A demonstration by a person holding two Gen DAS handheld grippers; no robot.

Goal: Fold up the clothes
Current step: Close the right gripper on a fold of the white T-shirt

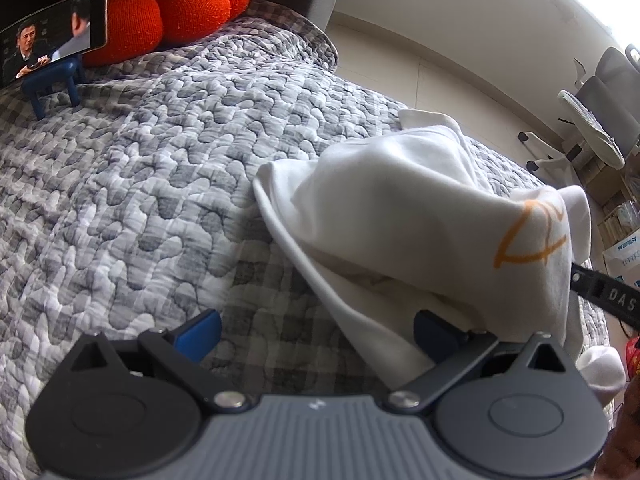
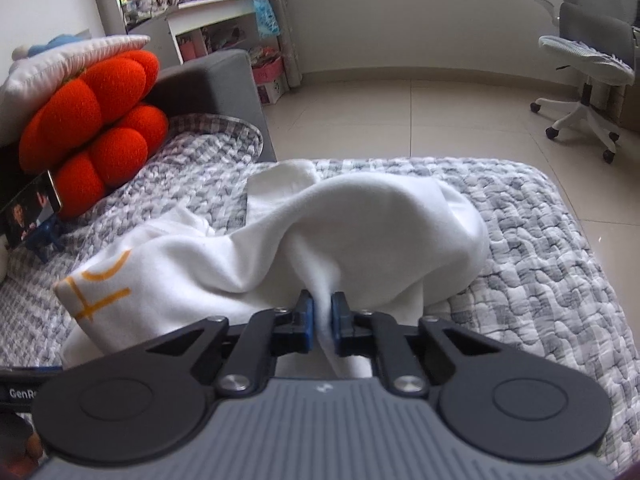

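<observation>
A white garment [image 1: 400, 208] with an orange line print [image 1: 528, 236] lies bunched on a grey checked quilt [image 1: 140, 200]. In the left wrist view my left gripper [image 1: 316, 336] stands open above the quilt. Its right finger [image 1: 436, 336] sits against the garment's near hem, and its left finger [image 1: 200, 334] is over bare quilt. In the right wrist view my right gripper [image 2: 322, 312] is shut on a pinched fold of the white garment [image 2: 360, 220], whose printed end [image 2: 100, 288] hangs to the left.
A phone on a blue stand [image 1: 52, 36] and an orange knotted cushion [image 1: 168, 8] sit at the head of the bed. The quilt [image 2: 540, 260] ends at the far bed edge, with tiled floor, an office chair [image 2: 588, 60] and shelves [image 2: 224, 20] beyond.
</observation>
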